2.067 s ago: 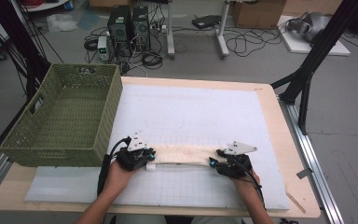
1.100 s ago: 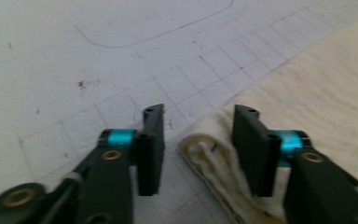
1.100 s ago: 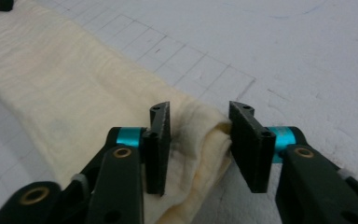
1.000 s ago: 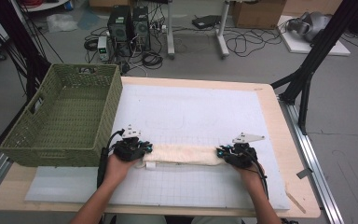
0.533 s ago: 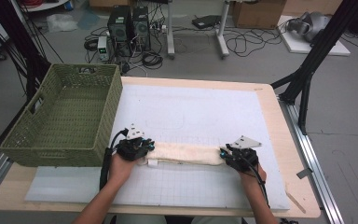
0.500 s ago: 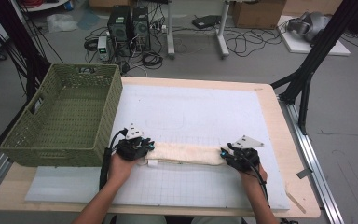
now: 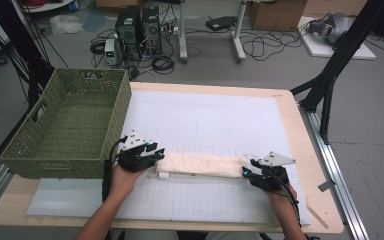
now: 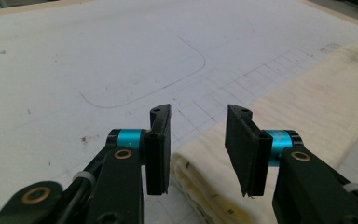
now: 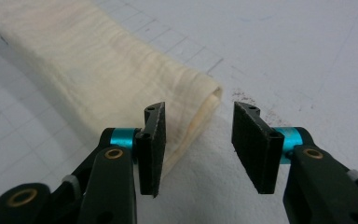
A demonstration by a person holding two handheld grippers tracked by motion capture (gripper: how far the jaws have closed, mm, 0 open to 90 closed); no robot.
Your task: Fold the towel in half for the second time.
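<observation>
High view: folded cream towel [image 7: 200, 165] lying lengthwise on the white mat [image 7: 220, 120], near the table's front edge; left gripper [image 7: 152, 157] at its left end, right gripper [image 7: 247, 172] at its right end; green basket [image 7: 70, 125] on the table's left edge.

Left gripper view: jaws parted, holding nothing, towel end [image 8: 223, 186] between them.

Right gripper view: jaws parted, empty, towel end [image 9: 186, 121] just ahead.

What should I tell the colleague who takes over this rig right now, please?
Left tool: open, at the left end of the folded cream towel, holding nothing.
Right tool: open, at the towel's right end, holding nothing.
The towel lies as a long narrow strip across the white mat; the green basket stands at the left.
Done: towel folded lengthwise.
Left, probably: grip both ends, fold again, perhaps move it to the basket.
</observation>
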